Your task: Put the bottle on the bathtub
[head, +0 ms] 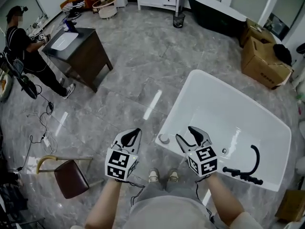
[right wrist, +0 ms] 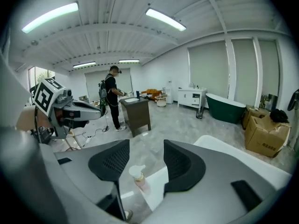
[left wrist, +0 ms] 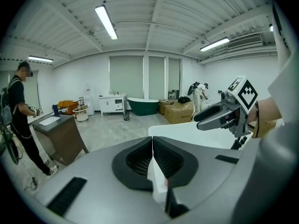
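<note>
A small bottle (head: 164, 139) with a white pump cap stands upright on the near left corner of the white bathtub (head: 228, 113). In the right gripper view the bottle (right wrist: 138, 177) has a pinkish body and sits below the gap of my right gripper (right wrist: 146, 160), apart from both jaws. That gripper (head: 185, 132) is open above the tub rim, just right of the bottle. My left gripper (head: 135, 132) hovers over the floor to the bottle's left. Its jaws (left wrist: 153, 146) are pressed together with nothing between them.
A black faucet (head: 248, 168) stands on the tub's near right rim. A dark cabinet (head: 78, 51) with a person (head: 21, 42) beside it is at far left. Cardboard boxes (head: 264, 56) and a dark bathtub (head: 217, 11) lie far right. A brown chair (head: 69, 175) and floor cables are at near left.
</note>
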